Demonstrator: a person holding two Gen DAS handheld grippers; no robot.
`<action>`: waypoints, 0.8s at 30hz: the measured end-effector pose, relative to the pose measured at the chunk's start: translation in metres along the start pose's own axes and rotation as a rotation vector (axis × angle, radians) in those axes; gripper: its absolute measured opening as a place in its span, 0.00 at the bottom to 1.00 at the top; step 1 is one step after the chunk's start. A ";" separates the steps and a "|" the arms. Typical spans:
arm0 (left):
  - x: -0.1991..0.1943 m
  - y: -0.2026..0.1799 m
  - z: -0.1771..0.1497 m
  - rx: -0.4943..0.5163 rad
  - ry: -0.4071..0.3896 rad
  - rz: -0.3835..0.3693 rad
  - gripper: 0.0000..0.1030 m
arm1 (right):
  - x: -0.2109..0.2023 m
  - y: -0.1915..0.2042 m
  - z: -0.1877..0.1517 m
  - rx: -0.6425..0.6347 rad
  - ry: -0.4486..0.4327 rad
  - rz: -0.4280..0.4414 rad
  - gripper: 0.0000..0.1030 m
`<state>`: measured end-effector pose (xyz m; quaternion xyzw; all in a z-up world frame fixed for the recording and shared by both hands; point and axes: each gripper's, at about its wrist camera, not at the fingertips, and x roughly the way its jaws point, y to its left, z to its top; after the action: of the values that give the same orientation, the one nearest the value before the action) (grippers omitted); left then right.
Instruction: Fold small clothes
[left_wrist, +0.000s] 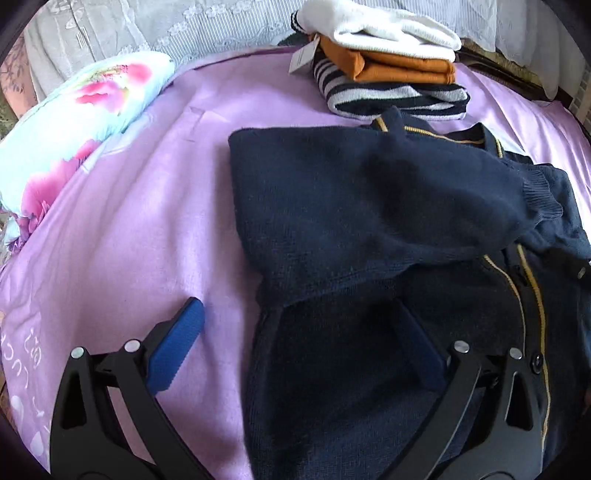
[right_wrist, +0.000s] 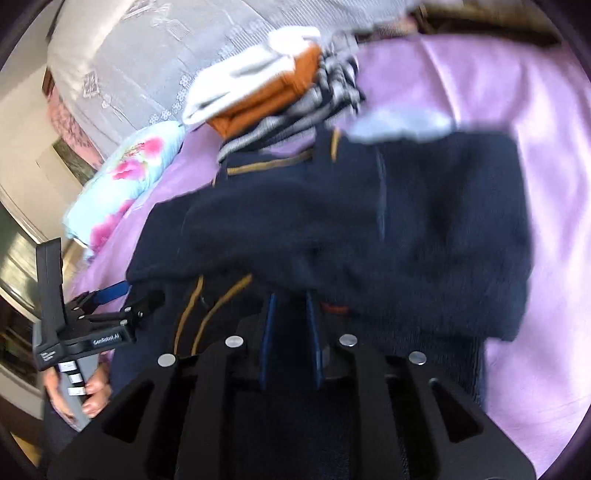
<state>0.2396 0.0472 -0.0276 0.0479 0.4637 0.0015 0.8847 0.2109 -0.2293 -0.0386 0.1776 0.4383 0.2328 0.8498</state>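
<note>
Navy knit cardigan with yellow piping lies on a lilac bedsheet, partly folded: one sleeve with a ribbed cuff is laid across the body, and the buttoned front shows at the near right. Left gripper hovers low at the garment's near left edge with its fingers spread wide; the left blue pad is over bare sheet, the right one over the dark knit, and nothing is held between them. Right gripper, seen in a motion-blurred view, has its two blue fingers nearly together over the cardigan's near edge; cloth appears to be pinched between them, though the blur leaves this uncertain. In the same view a hand holds the left gripper's handle at the near left. Stack of folded clothes, white on orange on striped, sits at the far side just beyond the collar. Floral pillow rests at the far left on the sheet.
</note>
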 end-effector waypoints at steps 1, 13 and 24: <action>0.000 0.001 -0.001 -0.001 0.001 0.001 0.98 | -0.004 -0.004 -0.001 0.023 0.003 0.012 0.13; -0.083 -0.010 -0.076 0.074 -0.128 -0.161 0.98 | -0.068 0.051 -0.076 -0.231 -0.013 -0.023 0.34; -0.094 0.001 -0.130 0.080 -0.029 -0.199 0.98 | -0.108 0.053 -0.155 -0.398 0.028 -0.161 0.45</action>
<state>0.0788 0.0541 -0.0238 0.0367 0.4532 -0.1056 0.8844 0.0151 -0.2296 -0.0259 -0.0325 0.4082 0.2488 0.8777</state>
